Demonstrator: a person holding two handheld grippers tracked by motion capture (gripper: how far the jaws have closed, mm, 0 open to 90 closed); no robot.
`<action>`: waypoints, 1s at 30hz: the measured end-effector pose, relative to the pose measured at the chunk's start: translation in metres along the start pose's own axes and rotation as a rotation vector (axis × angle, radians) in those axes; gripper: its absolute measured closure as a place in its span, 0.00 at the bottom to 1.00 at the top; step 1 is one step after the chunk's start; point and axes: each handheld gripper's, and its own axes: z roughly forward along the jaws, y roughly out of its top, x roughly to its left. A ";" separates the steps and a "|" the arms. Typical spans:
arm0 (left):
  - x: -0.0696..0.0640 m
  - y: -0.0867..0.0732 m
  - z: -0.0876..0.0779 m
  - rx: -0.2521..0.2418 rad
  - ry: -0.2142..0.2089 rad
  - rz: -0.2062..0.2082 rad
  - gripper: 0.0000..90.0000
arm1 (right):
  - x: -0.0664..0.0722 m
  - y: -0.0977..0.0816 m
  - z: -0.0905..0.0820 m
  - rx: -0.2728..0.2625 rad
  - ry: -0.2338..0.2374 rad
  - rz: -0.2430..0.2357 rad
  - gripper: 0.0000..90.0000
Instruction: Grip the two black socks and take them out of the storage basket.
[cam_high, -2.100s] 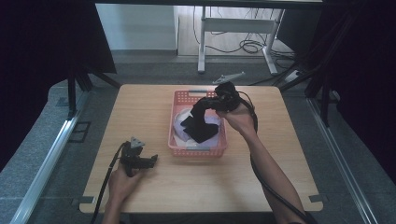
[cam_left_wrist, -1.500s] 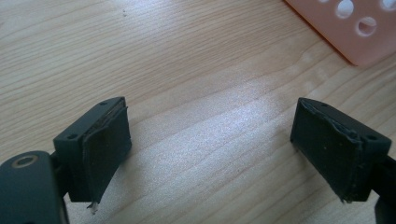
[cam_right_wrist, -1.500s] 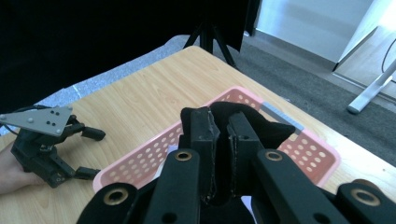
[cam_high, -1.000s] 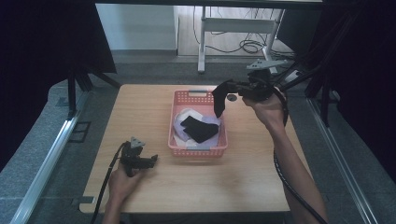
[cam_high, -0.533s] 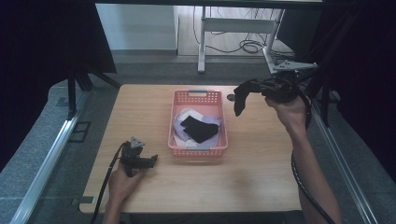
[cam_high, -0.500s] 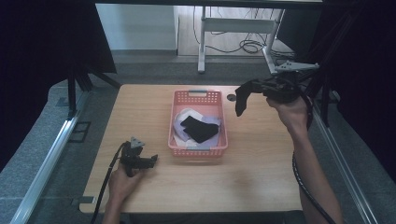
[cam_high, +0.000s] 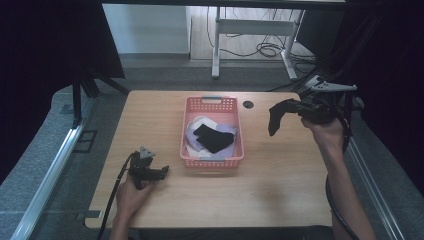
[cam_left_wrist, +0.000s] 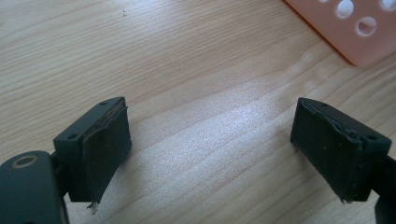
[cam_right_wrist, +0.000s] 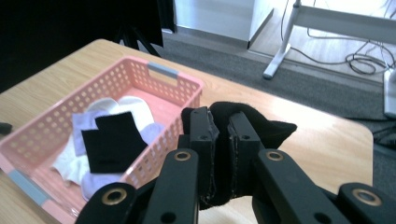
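Observation:
A black sock (cam_high: 276, 117) hangs from my right gripper (cam_high: 290, 106), which is shut on it above the right part of the wooden table (cam_high: 280, 175). In the right gripper view the sock (cam_right_wrist: 261, 123) bulges out between the pressed jaws of that gripper (cam_right_wrist: 223, 135). A pink basket (cam_high: 237, 140) at the table's middle holds another black sock (cam_high: 214, 137) on white and lilac socks (cam_high: 195, 134). The basket (cam_right_wrist: 154, 79) lies left of the held sock. My left gripper (cam_high: 162, 171) rests open near the front left; in its own view the gripper (cam_left_wrist: 210, 140) has bare wood between its jaws.
A round cable hole (cam_high: 247, 104) sits in the table behind the basket's right corner. A corner of the pink basket (cam_left_wrist: 355, 28) shows at the upper right of the left gripper view. Beyond the table stand a white desk frame (cam_high: 250, 30) and floor cables (cam_high: 270, 50).
My right gripper has lifted the black sock out of the basket and carried it rightward, now lower over the table's right side. The left gripper has stayed where it was.

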 end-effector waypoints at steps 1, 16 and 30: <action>0.000 0.000 0.000 0.000 0.000 0.000 0.13 | -0.002 -0.004 0.001 0.007 -0.004 0.004 0.92; 0.000 0.000 0.000 0.004 0.000 0.003 0.13 | -0.022 -0.087 0.041 0.151 -0.040 0.051 0.91; 0.000 0.000 0.000 0.003 -0.001 0.002 0.13 | -0.026 -0.137 0.078 0.249 -0.034 0.102 0.89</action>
